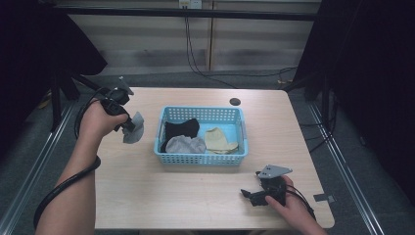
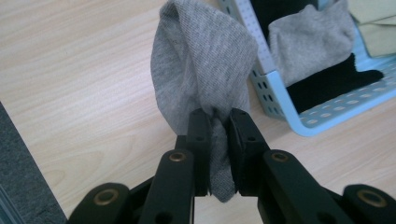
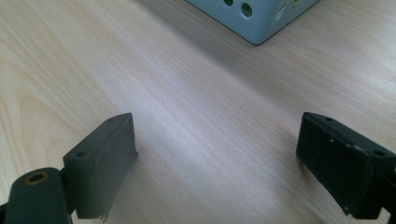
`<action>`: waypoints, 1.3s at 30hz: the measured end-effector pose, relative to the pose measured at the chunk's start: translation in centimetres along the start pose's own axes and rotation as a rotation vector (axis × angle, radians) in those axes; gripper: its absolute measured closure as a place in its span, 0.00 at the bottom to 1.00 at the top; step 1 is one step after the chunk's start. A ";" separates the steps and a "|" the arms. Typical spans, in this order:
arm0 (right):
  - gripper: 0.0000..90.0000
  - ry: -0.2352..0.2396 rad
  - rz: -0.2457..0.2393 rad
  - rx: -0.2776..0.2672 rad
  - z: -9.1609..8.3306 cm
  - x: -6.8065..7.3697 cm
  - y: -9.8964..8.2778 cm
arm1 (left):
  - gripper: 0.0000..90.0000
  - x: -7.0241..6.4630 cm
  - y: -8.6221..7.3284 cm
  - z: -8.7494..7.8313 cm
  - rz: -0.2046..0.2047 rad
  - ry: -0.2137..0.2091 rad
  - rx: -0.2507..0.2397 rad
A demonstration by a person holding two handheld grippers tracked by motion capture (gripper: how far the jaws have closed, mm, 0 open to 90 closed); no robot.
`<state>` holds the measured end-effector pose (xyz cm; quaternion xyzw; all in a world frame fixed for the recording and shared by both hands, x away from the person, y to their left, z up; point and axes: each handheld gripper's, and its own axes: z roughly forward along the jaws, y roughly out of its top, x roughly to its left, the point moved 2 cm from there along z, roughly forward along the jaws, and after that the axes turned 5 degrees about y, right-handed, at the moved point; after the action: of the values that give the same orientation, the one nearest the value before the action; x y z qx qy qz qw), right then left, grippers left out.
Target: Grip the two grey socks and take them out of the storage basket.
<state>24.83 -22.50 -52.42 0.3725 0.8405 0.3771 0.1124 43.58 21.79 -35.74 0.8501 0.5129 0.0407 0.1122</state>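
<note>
Your left forearm (image 1: 73, 191) comes up from the bottom edge and reaches well forward, with the left hand (image 1: 98, 120) wrapped around the left gripper (image 1: 128, 125) and lifted off the surface. Its jaws are squeezed close together, pinching something between them, and they point down and to the right. Your right hand (image 1: 288, 203) sits low near the front edge, holding the right gripper (image 1: 247, 195), which points left and lies close to the surface. Those jaws are spread wide apart with nothing between them.
</note>
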 end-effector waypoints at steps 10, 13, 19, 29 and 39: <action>0.13 0.000 0.002 -0.003 0.0 0.0 0.0 | 0.87 0.4 -0.9 2.5 -0.026 -0.002 0.006; 0.13 0.000 0.002 -0.003 0.0 0.0 0.0 | 0.87 0.4 -1.3 3.6 -0.038 -0.007 0.011; 0.13 0.000 0.002 -0.002 0.0 0.0 0.0 | 0.87 0.5 -1.8 5.0 -0.044 -0.012 0.026; 0.13 0.000 0.001 -0.003 0.0 0.0 0.0 | 0.86 0.2 -2.0 6.2 -0.047 -0.015 0.025; 0.13 0.000 0.003 -0.002 0.0 0.0 0.0 | 0.64 -0.2 -1.3 5.2 -0.058 -0.010 -0.010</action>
<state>24.82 -22.47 -52.44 0.3738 0.8395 0.3781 0.1122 43.30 21.44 -41.10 0.8346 0.5364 0.0355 0.1201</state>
